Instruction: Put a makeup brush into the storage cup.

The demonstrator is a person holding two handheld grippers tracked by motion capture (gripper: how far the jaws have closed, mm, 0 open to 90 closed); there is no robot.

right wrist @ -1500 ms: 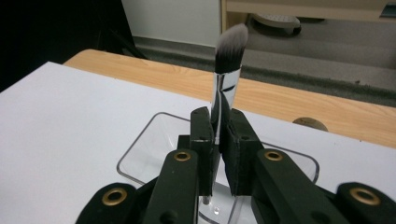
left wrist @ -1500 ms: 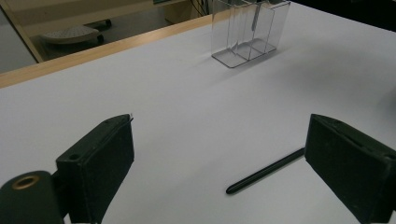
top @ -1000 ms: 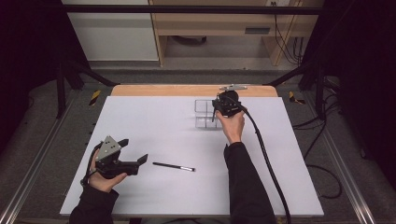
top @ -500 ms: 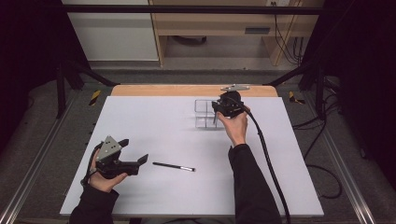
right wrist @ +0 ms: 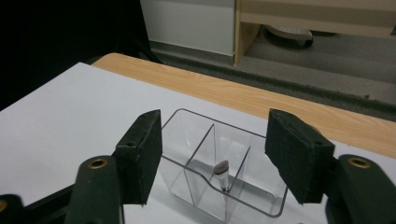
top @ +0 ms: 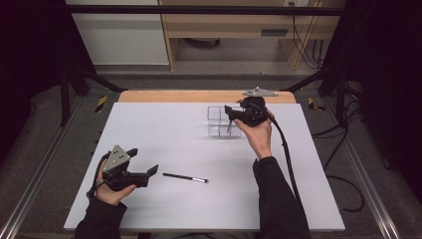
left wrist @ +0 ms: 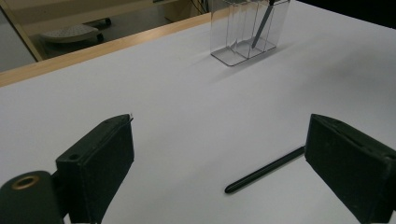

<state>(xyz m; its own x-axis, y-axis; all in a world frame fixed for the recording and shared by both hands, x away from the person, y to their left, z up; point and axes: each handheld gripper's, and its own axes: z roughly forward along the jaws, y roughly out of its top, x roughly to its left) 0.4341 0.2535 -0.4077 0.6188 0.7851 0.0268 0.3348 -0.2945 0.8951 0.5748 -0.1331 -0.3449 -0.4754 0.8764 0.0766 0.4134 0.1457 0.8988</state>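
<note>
A clear divided organizer (top: 217,122) stands at the far middle of the white table (top: 164,129). A dark pen (right wrist: 222,171) leans upright in one of its compartments, also visible as the pen (left wrist: 261,22) inside the organizer (left wrist: 233,42). My right gripper (top: 228,111) hovers just above the organizer (right wrist: 261,205); its jaws have just been opening and stand apart with nothing between them (right wrist: 215,128). A second black pen (top: 185,177) lies flat near the front. My left gripper (top: 144,160) rests open at the front left, that pen (left wrist: 264,170) lying just ahead of its right jaw.
A wooden strip (top: 164,96) edges the table's far side. The right gripper's cable (top: 288,164) trails over the table's right part. Metal rails (top: 30,189) run along both sides, and a shelf unit (top: 224,25) stands beyond.
The right gripper's jaws have parted and the hand has lifted a little to the right, leaving the pen standing in the organizer. The left hand has stayed put.
</note>
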